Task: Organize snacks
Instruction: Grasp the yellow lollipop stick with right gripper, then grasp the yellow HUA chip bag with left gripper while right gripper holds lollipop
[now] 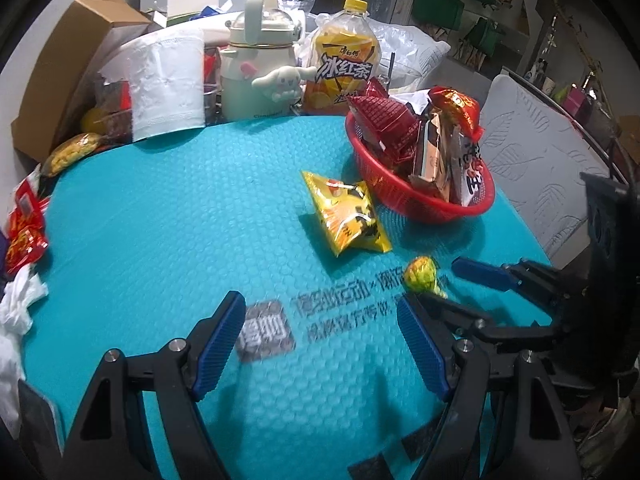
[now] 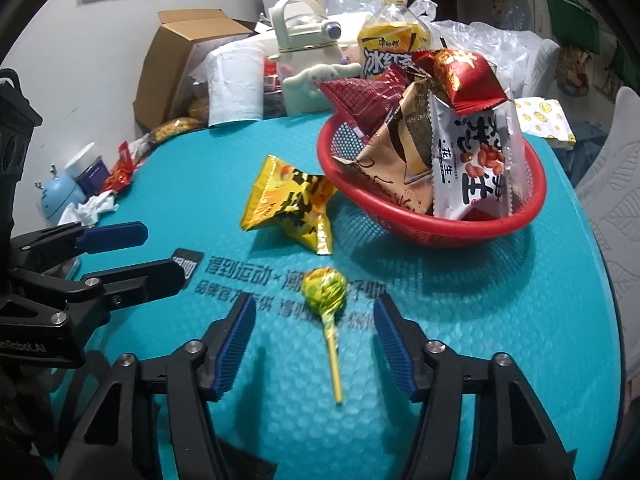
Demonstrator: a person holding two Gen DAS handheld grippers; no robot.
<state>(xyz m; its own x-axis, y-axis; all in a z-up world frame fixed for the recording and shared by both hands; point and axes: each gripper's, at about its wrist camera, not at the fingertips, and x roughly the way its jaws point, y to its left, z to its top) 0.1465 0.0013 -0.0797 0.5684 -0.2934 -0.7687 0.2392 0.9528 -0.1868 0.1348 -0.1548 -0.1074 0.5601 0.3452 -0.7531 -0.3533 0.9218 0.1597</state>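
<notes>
between the gaping, empty right gripper point(image 2: 315, 346) pads, a lollipop point(image 2: 325, 290) lengthwise, stick toward the camera

On the mat point(image 2: 160, 184), the lollipop point(image 2: 325, 292) is laid nearest the right gripper point(image 2: 314, 344); the snack packet point(image 2: 290, 204) lies behind it, and the packet-filled basket point(image 2: 440, 224) is set to the packet's right

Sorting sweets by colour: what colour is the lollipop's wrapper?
Yellow-green, on the round foil-wrapped lollipop; clearest in the right wrist view.
</notes>
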